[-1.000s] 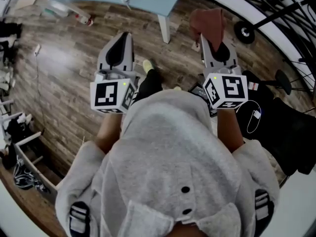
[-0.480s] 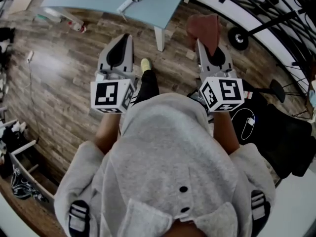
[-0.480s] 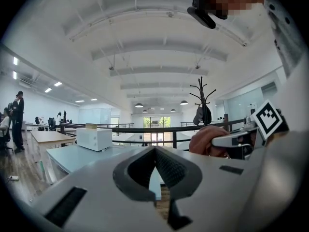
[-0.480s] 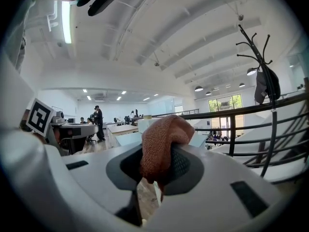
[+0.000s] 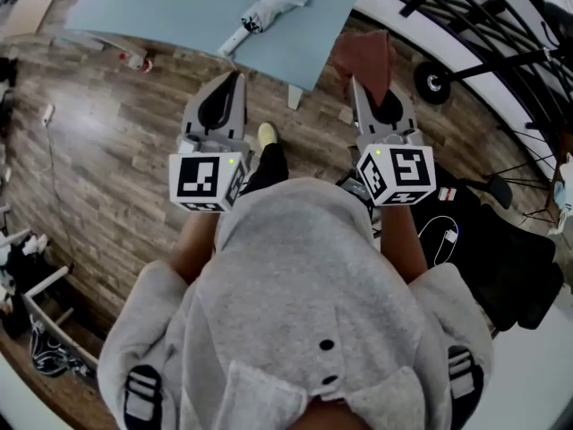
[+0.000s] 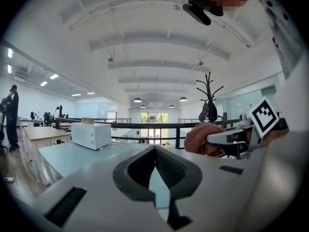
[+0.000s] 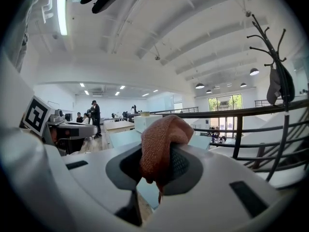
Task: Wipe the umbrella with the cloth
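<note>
A folded light-grey umbrella (image 5: 269, 3) with a black band lies on the pale blue table (image 5: 161, 12) at the top of the head view. A reddish-brown cloth (image 5: 365, 54) is bunched in my right gripper (image 5: 360, 83), which is shut on it short of the table's near corner. In the right gripper view the cloth (image 7: 161, 141) fills the gap at the right gripper (image 7: 157, 153). My left gripper (image 5: 235, 79) is shut and empty, just short of the table's near edge. The left gripper (image 6: 154, 150) points level over the table (image 6: 67, 156).
A white box (image 6: 91, 134) stands on the table. A black railing (image 7: 231, 115) and a coat stand (image 7: 277, 81) are to the right. Black bags (image 5: 501, 258) and cables lie on the wooden floor (image 5: 107, 159) at right. People stand far off (image 7: 94, 117).
Both grippers have moved forward together toward the table. The table and the umbrella have come further into the head view. The cloth stays in the right gripper.
</note>
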A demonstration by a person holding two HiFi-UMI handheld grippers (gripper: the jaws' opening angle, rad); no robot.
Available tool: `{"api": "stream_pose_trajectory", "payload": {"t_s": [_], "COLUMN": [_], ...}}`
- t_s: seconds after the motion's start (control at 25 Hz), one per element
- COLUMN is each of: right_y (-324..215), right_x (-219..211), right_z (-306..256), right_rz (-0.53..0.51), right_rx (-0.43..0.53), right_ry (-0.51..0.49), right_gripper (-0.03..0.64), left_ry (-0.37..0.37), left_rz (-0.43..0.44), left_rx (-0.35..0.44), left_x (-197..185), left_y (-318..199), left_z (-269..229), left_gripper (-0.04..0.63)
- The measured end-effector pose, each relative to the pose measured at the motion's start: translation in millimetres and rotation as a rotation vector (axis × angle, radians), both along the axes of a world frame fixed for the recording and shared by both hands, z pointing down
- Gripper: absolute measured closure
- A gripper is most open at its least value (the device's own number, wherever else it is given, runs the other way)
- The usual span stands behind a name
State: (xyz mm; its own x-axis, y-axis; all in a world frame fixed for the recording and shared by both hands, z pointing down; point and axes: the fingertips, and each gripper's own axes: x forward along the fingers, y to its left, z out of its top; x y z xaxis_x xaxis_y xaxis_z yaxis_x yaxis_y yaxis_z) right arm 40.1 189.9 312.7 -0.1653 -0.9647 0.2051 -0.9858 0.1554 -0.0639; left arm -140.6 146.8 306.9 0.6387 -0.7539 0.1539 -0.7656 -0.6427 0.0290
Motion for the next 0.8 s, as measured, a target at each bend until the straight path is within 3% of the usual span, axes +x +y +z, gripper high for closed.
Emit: {"api": "stream_pose_trajectory", "payload": {"t_s": [0.4,0.8], "right_y": [-107.1,-161.7], "right_x": [-34.0,-47.6], "right_z": [-5.6,-12.9], "right_rz": [0.071,0.083], "right_rx": [-0.057,-0.074], "right_ry": [0.061,0.162], "right_gripper": [0.543,0.543], "left_ry": [0.021,0.024], "left_rz": [0.052,0.071], "left_rx": [-0.055,-0.084], "left_x": [-40.0,-57.8], "left_y": [-105.1,-164.1], "left_z": [14.5,28.2], "left_gripper": [0.580,0.580]}}
